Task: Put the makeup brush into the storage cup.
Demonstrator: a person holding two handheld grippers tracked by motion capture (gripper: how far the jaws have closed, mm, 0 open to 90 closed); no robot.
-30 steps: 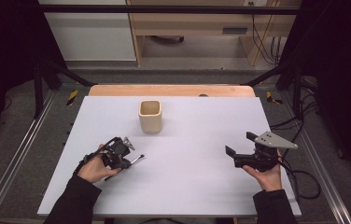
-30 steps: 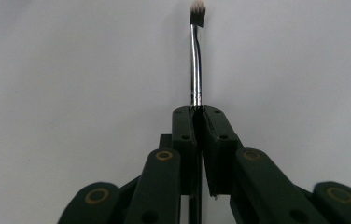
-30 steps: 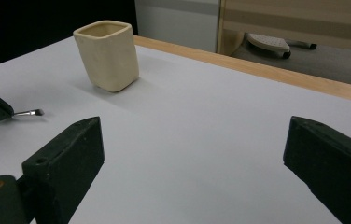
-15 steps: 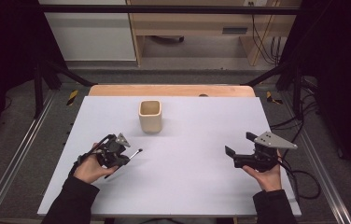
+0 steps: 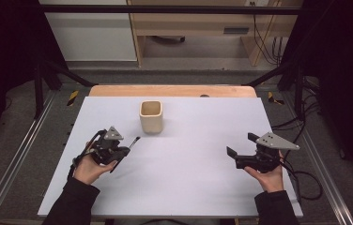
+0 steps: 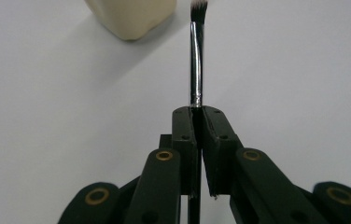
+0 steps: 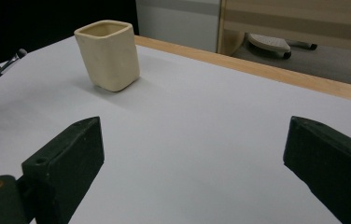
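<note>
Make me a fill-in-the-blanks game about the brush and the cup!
1. The left gripper is shut on a thin ____.
2. The beige cup stands ____ on the white table.
3. The right gripper has its jaws wide ____.
4. The brush's bristle tip points toward the ____.

Missing words: brush; upright; open; cup

Left gripper view: brush (image 6: 195,60) tip cut off at 12 o'clock, handle hidden between the jaws. Cup (image 6: 134,16) cropped at 11 o'clock, rim out of frame. Right gripper view: right-hand jaw runs off at 4 o'clock. High view: brush (image 5: 134,141) too small to judge bristles.
</note>
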